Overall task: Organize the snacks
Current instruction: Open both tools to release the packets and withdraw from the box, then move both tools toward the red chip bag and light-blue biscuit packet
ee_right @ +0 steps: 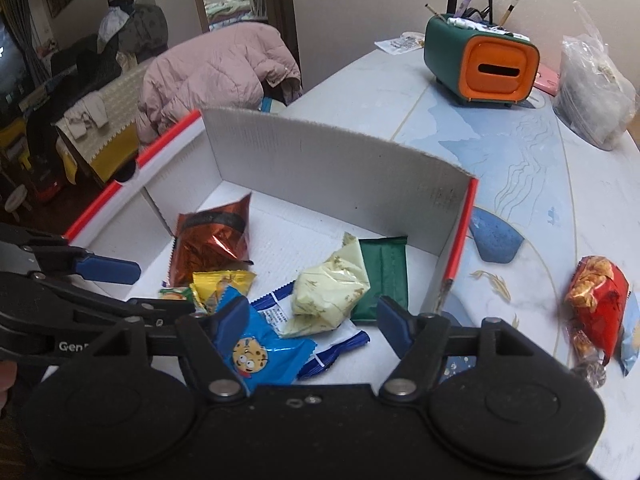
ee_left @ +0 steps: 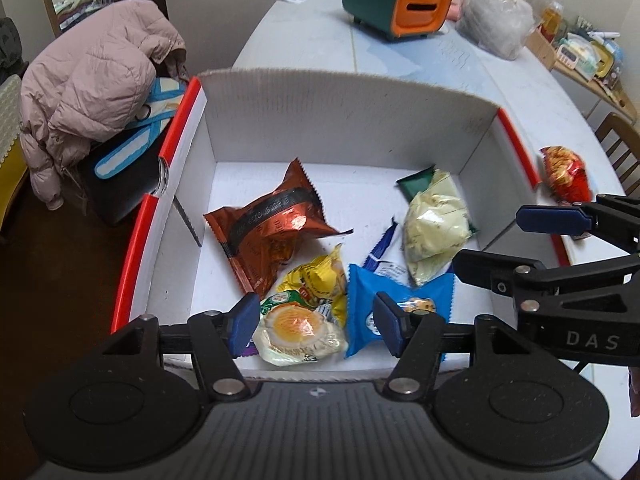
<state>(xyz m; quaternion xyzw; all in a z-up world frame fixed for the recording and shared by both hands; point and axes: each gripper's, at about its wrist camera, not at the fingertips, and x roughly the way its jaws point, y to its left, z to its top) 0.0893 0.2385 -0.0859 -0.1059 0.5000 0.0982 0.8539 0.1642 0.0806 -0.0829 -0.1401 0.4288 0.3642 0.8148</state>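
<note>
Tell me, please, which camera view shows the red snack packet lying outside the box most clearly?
The right wrist view: the red snack packet lies whole and unobstructed on the table, right of the box. In the left wrist view it sits at the far right edge, its lower end hidden behind the right gripper.

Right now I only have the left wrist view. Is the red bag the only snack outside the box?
Observer: No. A pale blue packet lies beside the red bag on the table, at the right wrist picture's edge.
Operator: Anything else out there?
Observer: A small sweet in a clear wrapper lies close against the red bag's near end.
Operator: Is the right gripper holding anything?
Observer: No. The right gripper has its jaws apart over the snacks in the box, pinching nothing; a blue cookie packet lies by one finger.
</note>
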